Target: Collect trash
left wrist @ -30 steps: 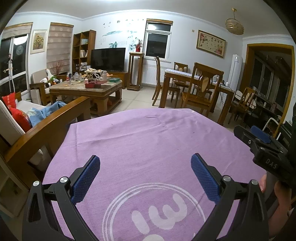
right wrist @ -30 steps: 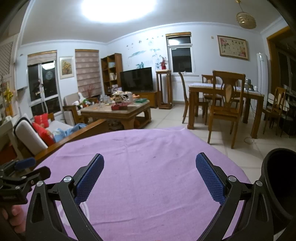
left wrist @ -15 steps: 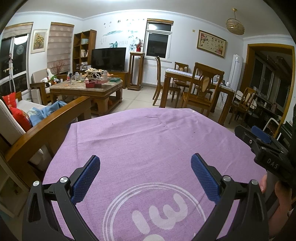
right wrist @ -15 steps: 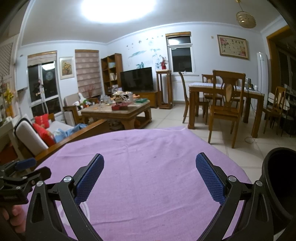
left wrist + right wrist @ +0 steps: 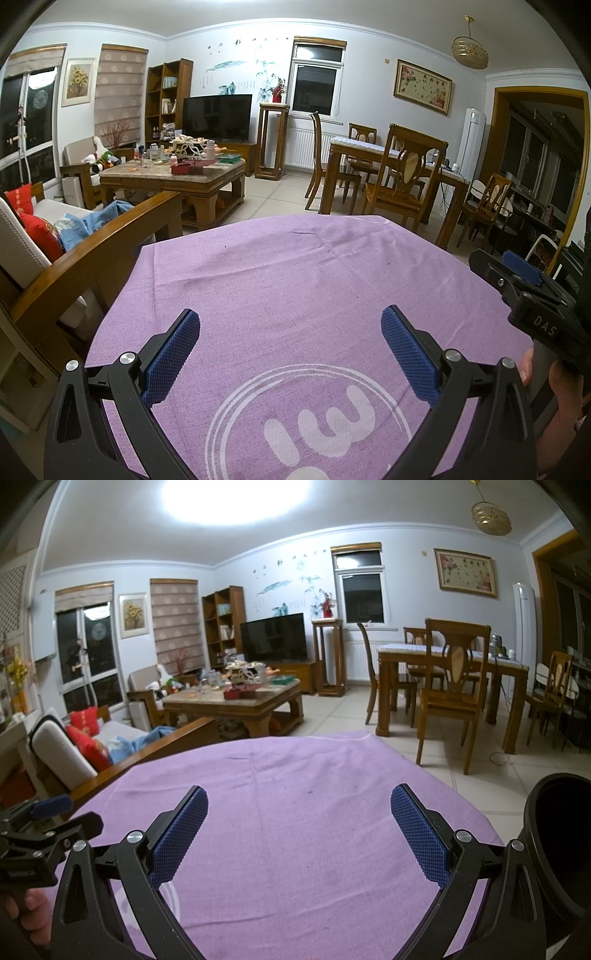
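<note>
My left gripper [image 5: 291, 332] is open and empty above a purple tablecloth [image 5: 295, 273] with a white round logo [image 5: 314, 417]. My right gripper [image 5: 299, 812] is open and empty above the same cloth [image 5: 295, 775]. A black bin [image 5: 561, 842] stands at the table's right edge, beside the right gripper. The right gripper's body also shows at the right edge of the left wrist view [image 5: 532, 295], and the left gripper's body shows at the left edge of the right wrist view [image 5: 37, 834]. I see no trash on the cloth.
A wooden sofa with red cushions [image 5: 40, 236] stands left of the table. A cluttered coffee table [image 5: 173, 173] and a TV [image 5: 218, 116] are beyond it. A dining table with chairs [image 5: 395, 166] stands at the back right.
</note>
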Demonstrator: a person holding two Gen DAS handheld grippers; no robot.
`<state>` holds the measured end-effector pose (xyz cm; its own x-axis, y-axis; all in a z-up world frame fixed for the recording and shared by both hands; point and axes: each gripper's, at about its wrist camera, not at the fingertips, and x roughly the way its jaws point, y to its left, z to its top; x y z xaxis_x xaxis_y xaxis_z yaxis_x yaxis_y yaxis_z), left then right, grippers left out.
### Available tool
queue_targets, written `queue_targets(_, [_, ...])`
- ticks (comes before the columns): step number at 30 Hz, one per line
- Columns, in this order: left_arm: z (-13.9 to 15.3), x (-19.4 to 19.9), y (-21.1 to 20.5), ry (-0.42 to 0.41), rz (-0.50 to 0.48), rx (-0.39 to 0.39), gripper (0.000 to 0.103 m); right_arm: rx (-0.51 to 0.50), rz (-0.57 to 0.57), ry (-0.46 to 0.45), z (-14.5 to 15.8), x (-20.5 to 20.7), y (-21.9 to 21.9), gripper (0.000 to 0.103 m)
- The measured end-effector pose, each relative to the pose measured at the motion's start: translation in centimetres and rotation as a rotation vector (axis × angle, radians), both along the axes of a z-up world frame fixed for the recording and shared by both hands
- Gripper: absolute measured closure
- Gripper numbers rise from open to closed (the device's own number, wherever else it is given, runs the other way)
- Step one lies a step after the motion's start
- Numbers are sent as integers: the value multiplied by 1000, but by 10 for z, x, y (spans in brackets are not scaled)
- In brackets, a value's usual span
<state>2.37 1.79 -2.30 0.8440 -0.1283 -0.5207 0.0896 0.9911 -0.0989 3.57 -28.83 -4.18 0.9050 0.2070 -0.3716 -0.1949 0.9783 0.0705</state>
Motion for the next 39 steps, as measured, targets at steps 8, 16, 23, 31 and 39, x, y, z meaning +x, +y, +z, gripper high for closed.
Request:
queue_targets(8, [1,1,0,0,0,1,5,1,-1,4,0,0,0,5])
queue_targets(16, [1,0,0,0,1,2,5,2,1,3,0,2,-2,5])
queue_targets(23, [2,1,1,0,1,2,5,3,0,3,0,2,-2,5])
queue_targets(31, [2,0,2,-1,1,4,5,4,0,3,-1,3,-3,5])
queue_targets(39, [2,0,3,1,1,3,5,5,0,1,-2,4,-2,5])
